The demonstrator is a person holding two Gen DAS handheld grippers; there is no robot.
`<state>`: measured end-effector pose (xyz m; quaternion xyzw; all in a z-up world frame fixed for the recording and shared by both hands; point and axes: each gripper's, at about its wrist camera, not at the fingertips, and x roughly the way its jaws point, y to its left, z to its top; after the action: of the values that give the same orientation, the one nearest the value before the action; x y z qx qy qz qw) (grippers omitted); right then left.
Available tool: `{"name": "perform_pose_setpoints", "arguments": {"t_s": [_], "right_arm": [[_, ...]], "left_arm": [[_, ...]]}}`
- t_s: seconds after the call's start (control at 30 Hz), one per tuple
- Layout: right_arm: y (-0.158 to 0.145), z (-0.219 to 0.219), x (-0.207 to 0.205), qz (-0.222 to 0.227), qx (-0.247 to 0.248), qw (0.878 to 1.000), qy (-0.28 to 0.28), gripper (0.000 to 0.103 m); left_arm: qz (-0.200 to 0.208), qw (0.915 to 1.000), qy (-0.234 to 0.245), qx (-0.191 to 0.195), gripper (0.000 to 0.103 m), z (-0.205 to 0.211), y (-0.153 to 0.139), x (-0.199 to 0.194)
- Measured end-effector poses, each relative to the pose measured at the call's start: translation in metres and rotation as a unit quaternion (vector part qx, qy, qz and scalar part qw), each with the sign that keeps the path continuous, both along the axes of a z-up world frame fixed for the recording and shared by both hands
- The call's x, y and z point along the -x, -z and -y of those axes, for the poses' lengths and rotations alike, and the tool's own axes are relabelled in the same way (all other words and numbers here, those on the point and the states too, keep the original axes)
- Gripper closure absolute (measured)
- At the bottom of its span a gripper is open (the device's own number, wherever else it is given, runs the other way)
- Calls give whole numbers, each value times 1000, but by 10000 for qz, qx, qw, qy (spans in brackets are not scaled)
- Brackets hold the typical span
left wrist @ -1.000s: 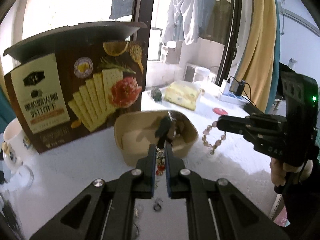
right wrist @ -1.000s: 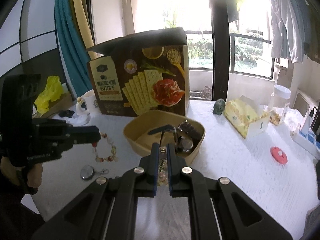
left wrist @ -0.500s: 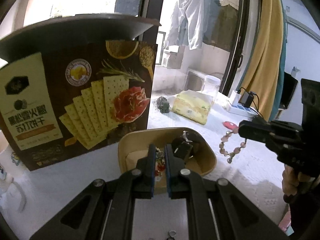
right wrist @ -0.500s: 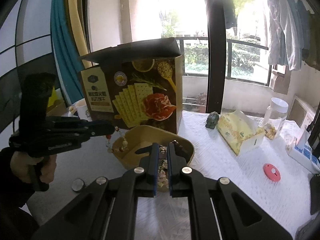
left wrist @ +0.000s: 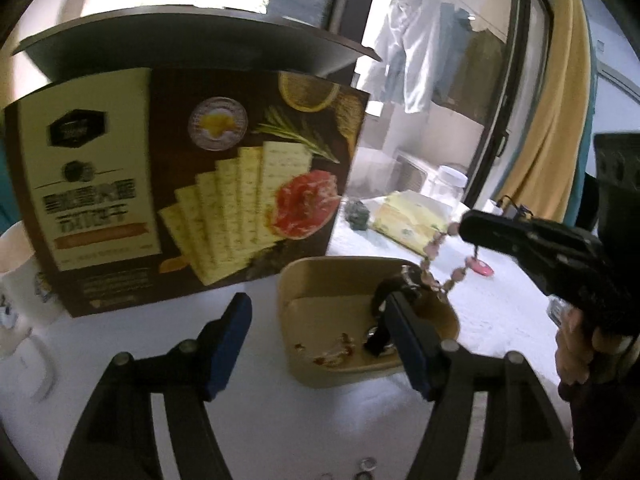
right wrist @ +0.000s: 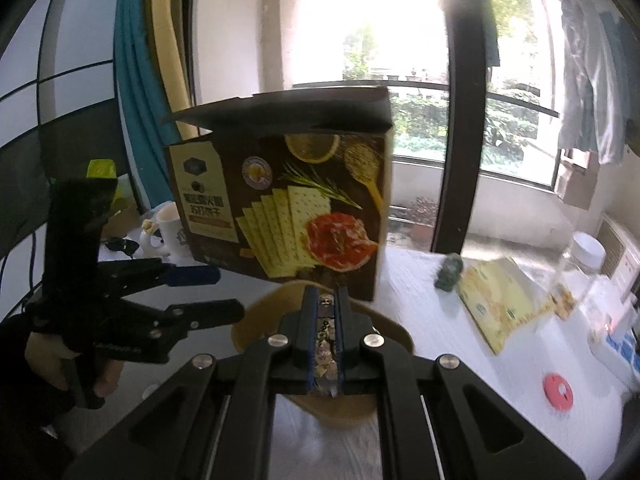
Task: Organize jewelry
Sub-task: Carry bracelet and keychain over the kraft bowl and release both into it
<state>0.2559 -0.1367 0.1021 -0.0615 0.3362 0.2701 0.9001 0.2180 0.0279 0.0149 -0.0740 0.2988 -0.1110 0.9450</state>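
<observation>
Right gripper: pinched shut on a pink beaded bracelet dangling over the far right of the tan rounded tray.
Left gripper: wide open, holding nothing; red beads lie in the tray.
Technique: lower until the beads pool inside, then release.
Bench: small rings lie near, outside the tray.

Left tongs: black linkage arms, silver screws, blue pads. Right tongs: same build. Bare fingers, dark sleeve on handle.
</observation>
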Motion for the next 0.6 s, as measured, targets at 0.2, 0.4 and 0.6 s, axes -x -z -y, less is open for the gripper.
{"name": "perform_pose_setpoints", "arguments": {"t_s": [0.2, 0.4, 0.6], "right_arm": [[3, -29, -23, -47, -15, 9997, -243, 96], [13, -52, -41, -136, 21, 9997, -217, 96], [16, -64, -45, -206, 133, 9997, -42, 88]], "left_arm": [[-4, 9994, -346, -72, 34, -25, 6, 8], [-61, 9983, -582, 22, 34, -47, 11, 15], [-24, 9973, -724, 78, 34, -62, 10, 28]]}}
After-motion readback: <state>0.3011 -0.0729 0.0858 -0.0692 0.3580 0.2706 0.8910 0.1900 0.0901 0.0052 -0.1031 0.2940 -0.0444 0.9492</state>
